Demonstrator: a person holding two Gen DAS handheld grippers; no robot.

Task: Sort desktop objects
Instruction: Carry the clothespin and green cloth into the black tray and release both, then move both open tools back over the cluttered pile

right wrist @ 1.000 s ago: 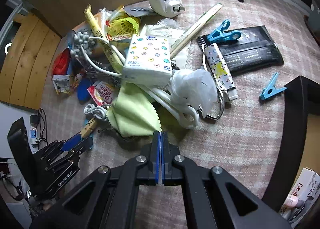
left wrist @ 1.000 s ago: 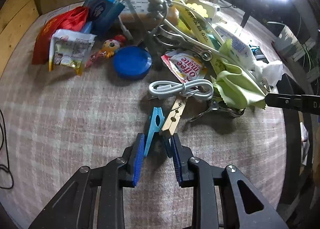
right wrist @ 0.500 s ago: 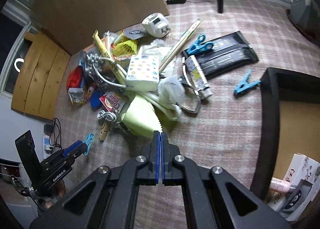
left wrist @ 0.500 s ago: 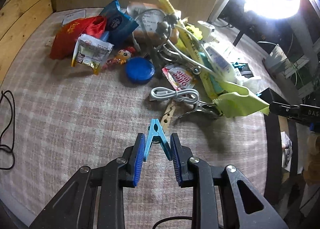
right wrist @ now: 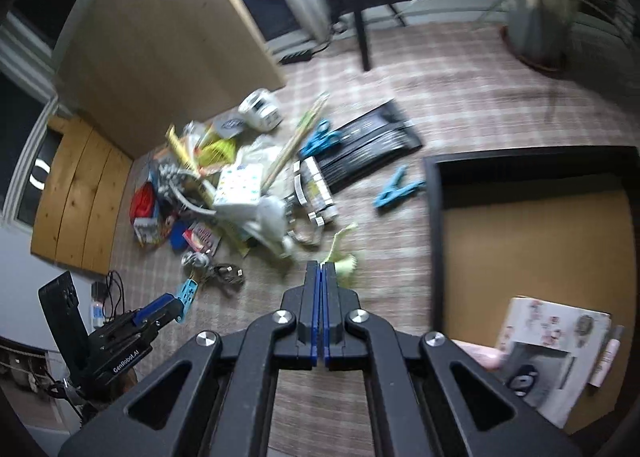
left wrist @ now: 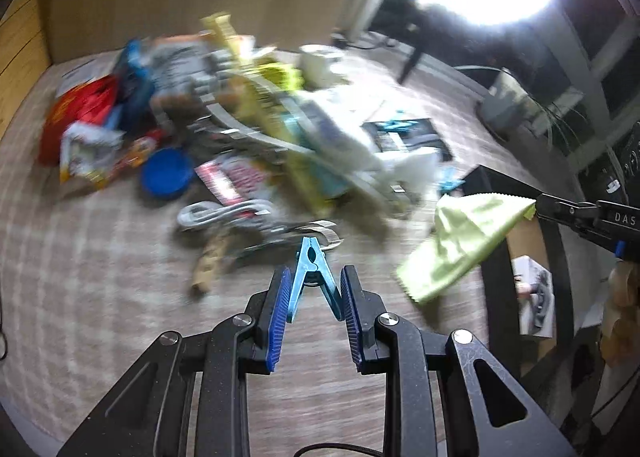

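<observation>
My left gripper [left wrist: 314,283] is shut on a light blue clothespin [left wrist: 312,273], whose two legs press against the blue pads. It hangs above the checked mat [left wrist: 100,277]. In the right wrist view the same left gripper [right wrist: 180,303] shows at the lower left, the clothespin [right wrist: 187,291] sticking out of it. My right gripper [right wrist: 320,269] is shut on a corner of a pale green cloth [right wrist: 345,261]. Seen from the left wrist, the green cloth [left wrist: 468,241] dangles from the right gripper [left wrist: 538,209] in the air, beside the pile.
A pile of packets, cables and tissue packs [right wrist: 236,185] lies mid-mat. A blue lid [left wrist: 166,173], white cable [left wrist: 216,213] and wooden clothespin [left wrist: 208,265] lie at its near edge. Another blue clothespin [right wrist: 394,191] lies near a black-framed box [right wrist: 436,217] holding a white carton [right wrist: 552,345].
Both grippers have risen. The left one lifted the blue clothespin off the mat. The right one pulled the green cloth out of the pile and carried it right, toward the black-framed box.
</observation>
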